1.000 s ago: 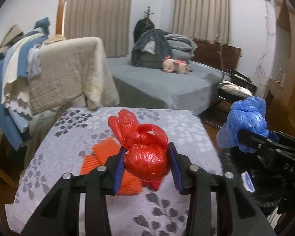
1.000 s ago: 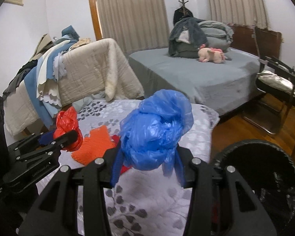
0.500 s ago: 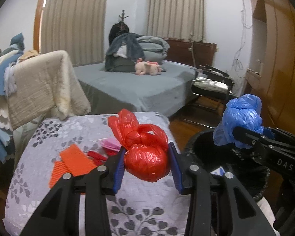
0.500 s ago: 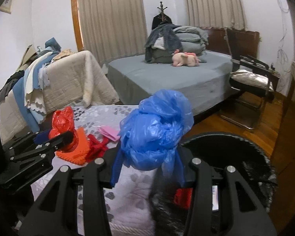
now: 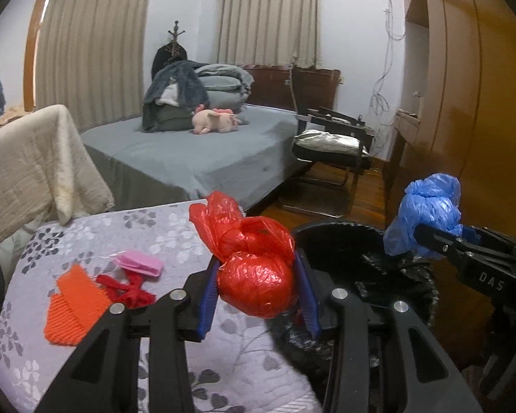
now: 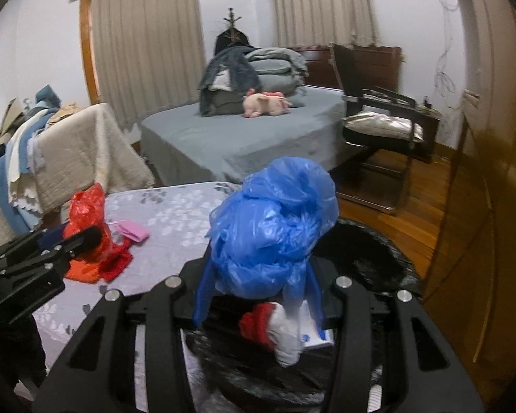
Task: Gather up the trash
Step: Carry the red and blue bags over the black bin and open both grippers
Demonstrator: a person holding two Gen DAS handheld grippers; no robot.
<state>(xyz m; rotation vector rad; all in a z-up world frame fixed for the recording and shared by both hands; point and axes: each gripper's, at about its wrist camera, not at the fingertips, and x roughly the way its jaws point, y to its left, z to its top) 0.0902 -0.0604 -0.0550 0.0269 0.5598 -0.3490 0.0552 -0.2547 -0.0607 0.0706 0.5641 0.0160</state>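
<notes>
Both hands have swung toward the bin (image 5: 361, 241) | right gripper (image 6: 258, 296) clamps blue bag (image 6: 275, 227) above its mouth | left gripper (image 5: 258, 296) clamps red bag (image 5: 254, 275) at its rim | drop looks next

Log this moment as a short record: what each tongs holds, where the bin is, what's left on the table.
left tongs: shut on red bag, at the table's edge by the bin
right tongs: shut on blue bag, above the bin's mouth
bin: black-lined, beside the table
on the table: orange piece, red scrap, pink piece
</notes>
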